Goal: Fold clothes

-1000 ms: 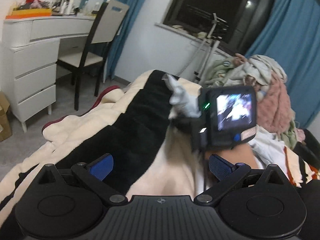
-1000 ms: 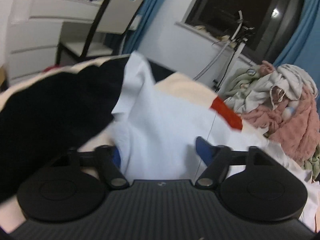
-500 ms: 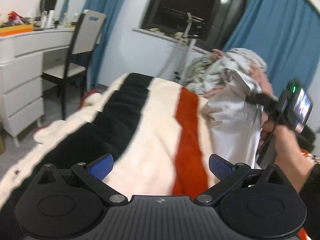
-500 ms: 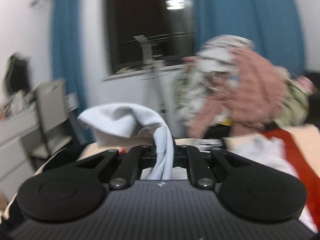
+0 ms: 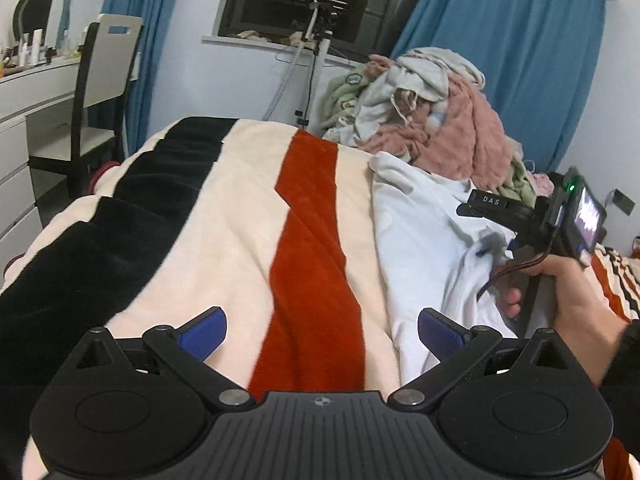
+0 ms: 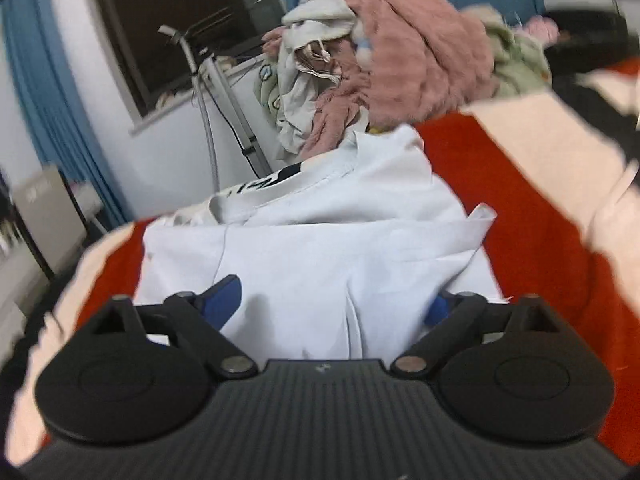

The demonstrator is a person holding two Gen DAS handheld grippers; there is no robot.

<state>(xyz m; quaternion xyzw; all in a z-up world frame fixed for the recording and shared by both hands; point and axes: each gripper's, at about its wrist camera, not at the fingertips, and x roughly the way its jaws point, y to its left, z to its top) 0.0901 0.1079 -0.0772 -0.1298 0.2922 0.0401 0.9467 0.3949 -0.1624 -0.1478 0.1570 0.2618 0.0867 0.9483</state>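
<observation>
striped blanket (image 5: 240, 216) under white shirt (image 6: 320, 248); left gripper (image 5: 320, 334) released; right gripper (image 6: 332, 304) opening

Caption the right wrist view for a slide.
Right gripper opening over a white shirt lying crumpled on the striped blanket, laundry pile behind.

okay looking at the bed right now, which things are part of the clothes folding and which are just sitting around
Part of the job:
- pale white cotton shirt spread on the bed
- heap of unfolded pink, grey and green clothes
- striped fleece blanket as folding surface

Lying about:
- black-framed chair
- white dresser
- metal stand
</observation>
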